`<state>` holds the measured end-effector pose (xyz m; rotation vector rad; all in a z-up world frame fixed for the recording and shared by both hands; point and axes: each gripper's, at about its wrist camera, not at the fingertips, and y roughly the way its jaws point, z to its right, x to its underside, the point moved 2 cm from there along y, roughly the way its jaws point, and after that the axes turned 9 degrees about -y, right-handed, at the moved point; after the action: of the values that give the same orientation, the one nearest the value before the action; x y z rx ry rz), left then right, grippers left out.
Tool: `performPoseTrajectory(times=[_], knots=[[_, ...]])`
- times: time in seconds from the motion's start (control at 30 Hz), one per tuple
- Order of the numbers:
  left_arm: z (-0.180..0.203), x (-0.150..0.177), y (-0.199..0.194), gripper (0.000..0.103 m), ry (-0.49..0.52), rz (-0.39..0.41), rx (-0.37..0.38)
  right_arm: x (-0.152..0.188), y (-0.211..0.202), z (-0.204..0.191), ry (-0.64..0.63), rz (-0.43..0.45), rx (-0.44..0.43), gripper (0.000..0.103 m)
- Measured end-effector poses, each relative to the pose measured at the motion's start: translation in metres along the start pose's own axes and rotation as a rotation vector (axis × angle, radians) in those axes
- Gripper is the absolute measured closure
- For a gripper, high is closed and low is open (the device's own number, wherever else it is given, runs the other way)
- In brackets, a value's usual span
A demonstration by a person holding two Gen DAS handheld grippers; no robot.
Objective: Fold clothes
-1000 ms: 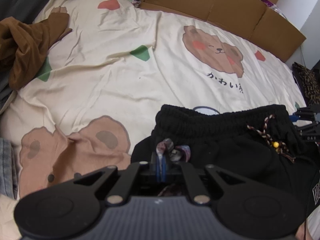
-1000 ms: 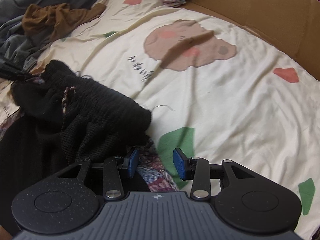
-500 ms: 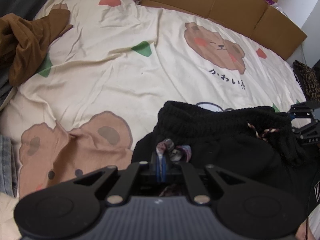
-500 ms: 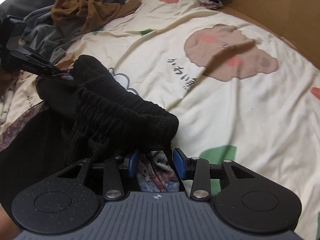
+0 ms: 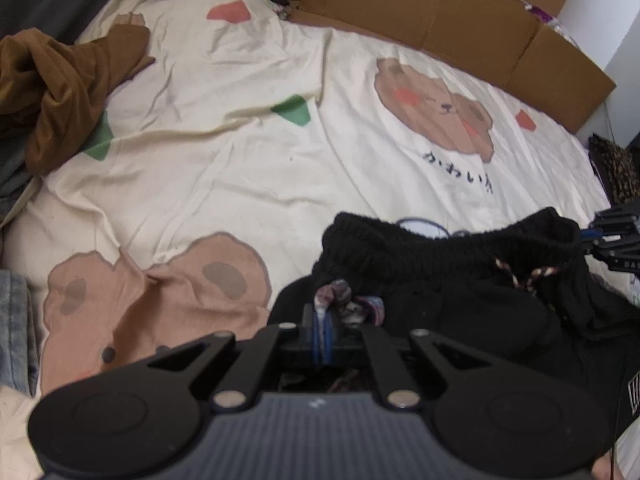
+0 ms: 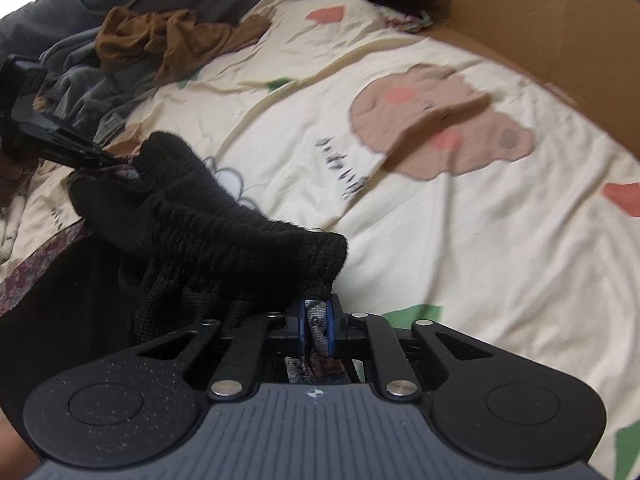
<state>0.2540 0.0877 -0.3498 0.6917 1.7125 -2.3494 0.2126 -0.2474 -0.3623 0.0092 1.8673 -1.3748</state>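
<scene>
Black pants (image 5: 460,280) on bed (image 5: 240,184), near right. Left view: our left tool (image 5: 321,334) clamped on waistband corner. Right view: our right tool (image 6: 316,326) has just been closing, patterned lining pinched between pads. Step: securing waistband; next, we lift and spread flat.

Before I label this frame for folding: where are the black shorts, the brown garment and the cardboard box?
black shorts (image 5: 452,256), left wrist view, ribbed waistband.
brown garment (image 5: 60,92), left wrist view, crumpled middle.
cardboard box (image 5: 472,28), left wrist view, side panel.
</scene>
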Motion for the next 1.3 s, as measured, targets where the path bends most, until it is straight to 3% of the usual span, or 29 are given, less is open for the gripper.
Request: performPoseTrajectory(times=[0.63,0.77,0.97,1.03,1.07,1.13,1.3], knots=[[0.023,-0.049,0.001,0.101,0.009,0.19,0.07,-0.003,-0.039,0.056,0.069,0.042,0.311,0.097],[0.029,-0.056,0.018,0.101,0.027,0.182,0.075,-0.004,-0.034,0.067,0.061,0.035,0.344,0.097],[0.024,-0.053,0.051,0.099,0.023,0.087,0.04,0.01,-0.006,0.084,0.099,-0.02,0.288,0.093],[0.022,-0.052,0.056,0.093,0.026,0.06,0.021,0.013,-0.003,0.088,0.126,-0.028,0.286,0.085],[0.02,-0.053,0.053,0.09,0.014,0.062,0.025,0.014,-0.006,0.089,0.142,-0.022,0.284,0.072],[0.016,-0.055,0.046,0.083,-0.002,0.077,0.041,0.016,-0.012,0.093,0.164,-0.007,0.272,0.061],[0.015,-0.063,0.036,0.055,-0.02,0.098,0.091,0.017,-0.024,0.111,0.238,0.024,0.247,0.058]])
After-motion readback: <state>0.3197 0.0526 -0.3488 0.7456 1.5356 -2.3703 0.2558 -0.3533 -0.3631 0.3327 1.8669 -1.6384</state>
